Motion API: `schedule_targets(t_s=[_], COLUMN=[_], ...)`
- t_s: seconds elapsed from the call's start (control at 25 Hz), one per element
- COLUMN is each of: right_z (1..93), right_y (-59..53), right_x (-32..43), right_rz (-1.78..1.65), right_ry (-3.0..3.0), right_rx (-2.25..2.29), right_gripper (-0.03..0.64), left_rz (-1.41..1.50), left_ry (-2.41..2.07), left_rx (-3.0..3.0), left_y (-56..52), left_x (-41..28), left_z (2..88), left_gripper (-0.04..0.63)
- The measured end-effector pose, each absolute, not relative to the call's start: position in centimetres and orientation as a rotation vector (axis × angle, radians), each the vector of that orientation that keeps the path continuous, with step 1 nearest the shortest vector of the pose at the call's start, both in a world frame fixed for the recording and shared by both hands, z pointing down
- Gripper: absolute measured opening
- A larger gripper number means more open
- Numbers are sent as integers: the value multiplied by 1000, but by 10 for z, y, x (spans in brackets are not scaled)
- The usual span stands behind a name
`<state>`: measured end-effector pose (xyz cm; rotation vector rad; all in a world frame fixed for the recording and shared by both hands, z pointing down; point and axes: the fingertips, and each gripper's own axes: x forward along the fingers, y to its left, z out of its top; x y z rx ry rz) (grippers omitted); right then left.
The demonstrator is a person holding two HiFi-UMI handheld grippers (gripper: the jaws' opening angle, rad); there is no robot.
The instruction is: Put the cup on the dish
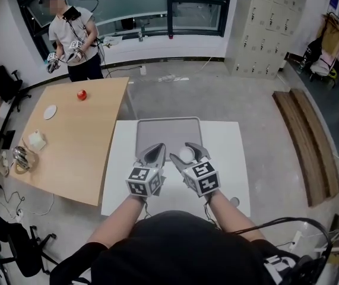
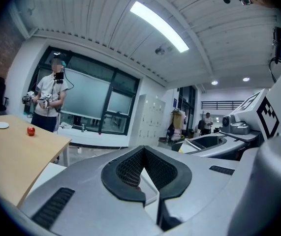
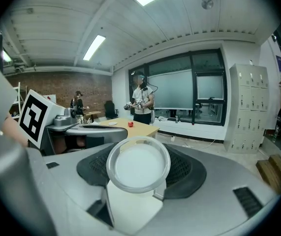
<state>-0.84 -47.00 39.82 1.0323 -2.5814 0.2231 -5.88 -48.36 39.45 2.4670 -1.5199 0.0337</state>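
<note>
A small white cup (image 1: 186,154) sits between the jaws of my right gripper (image 1: 188,152), which is shut on it. In the right gripper view the cup (image 3: 138,168) turns its round rim toward the camera, with the right gripper (image 3: 139,141) closed around it. My left gripper (image 1: 154,154) is held just to the left, shut and holding nothing; its pads meet at the tip in the left gripper view (image 2: 142,150). Both hang over the near edge of a grey tray (image 1: 168,128) on a white table (image 1: 228,153). A small white plate (image 1: 50,112) lies on the wooden table.
The wooden table (image 1: 80,147) to the left carries a red apple (image 1: 82,94), a white object (image 1: 36,139) and a glass pot (image 1: 21,157). A person (image 1: 73,37) with grippers stands behind it. A small round object (image 1: 234,201) lies on the white table. Wooden planks (image 1: 306,141) lie on the floor at right.
</note>
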Motion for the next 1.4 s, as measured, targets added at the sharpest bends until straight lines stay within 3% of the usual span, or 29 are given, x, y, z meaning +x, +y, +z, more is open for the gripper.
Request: schedule_targets(t_s=[1.4], right_z=[535], right_y=[-679], right_x=[-48], right_rz=[306], right_ry=[-2475], right_rx=[1045], right_gripper=[261], left_rz=[205], left_ry=[-1598], left_rx=[2276], left_y=[-681], left_x=[-108], left_z=[554], left_gripper=[8])
